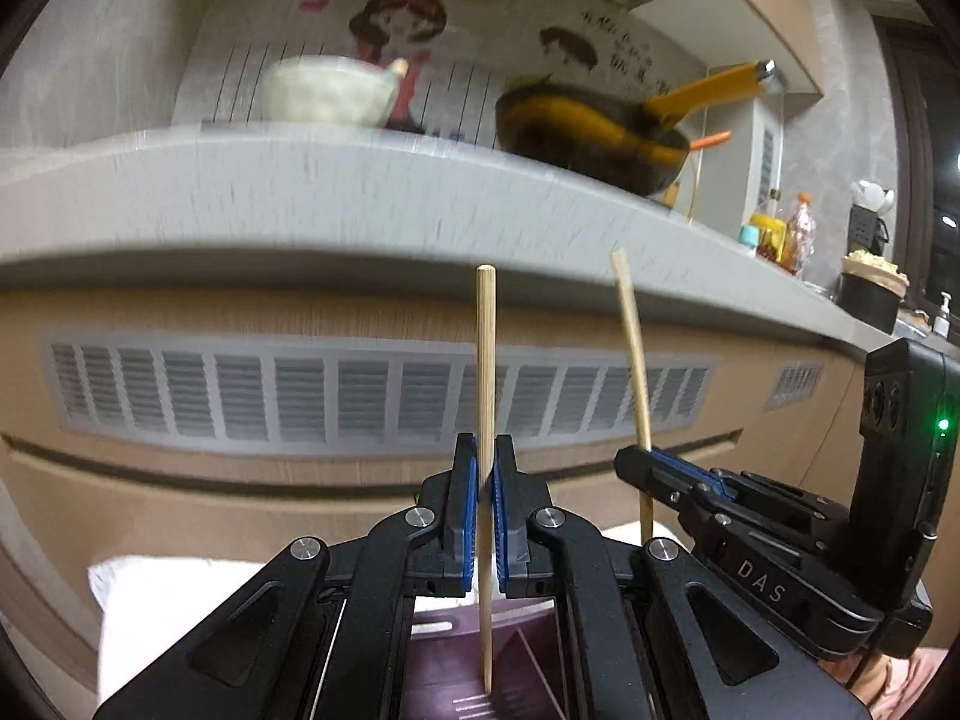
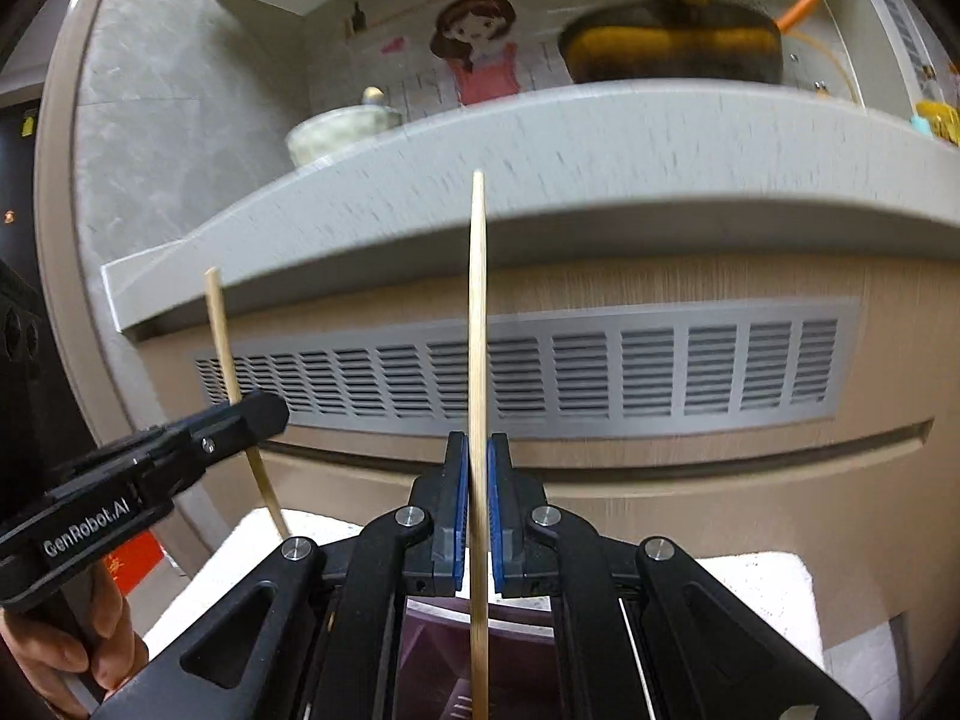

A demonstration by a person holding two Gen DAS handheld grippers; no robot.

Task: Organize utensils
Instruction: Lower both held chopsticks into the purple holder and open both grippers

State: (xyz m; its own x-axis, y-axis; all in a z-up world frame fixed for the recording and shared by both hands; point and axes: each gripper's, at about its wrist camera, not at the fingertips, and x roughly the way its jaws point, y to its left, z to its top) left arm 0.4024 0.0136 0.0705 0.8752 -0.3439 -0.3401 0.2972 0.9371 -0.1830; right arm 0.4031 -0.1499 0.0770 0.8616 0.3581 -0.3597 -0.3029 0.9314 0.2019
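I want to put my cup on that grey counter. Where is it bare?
The counter looks bare along its front edge, and between the bowl and the pan. Its far right end is crowded with bottles and a pot.

Ahead of you runs the grey table (image 1: 360, 192), its rounded edge curving across both views. On it you have a pale bowl (image 1: 327, 90) to the left and a dark pan with a yellow handle (image 1: 594, 132) to the right. Farther along its right end stand some bottles (image 1: 786, 234) and a dark pot (image 1: 870, 294), too blurred to tell apart.
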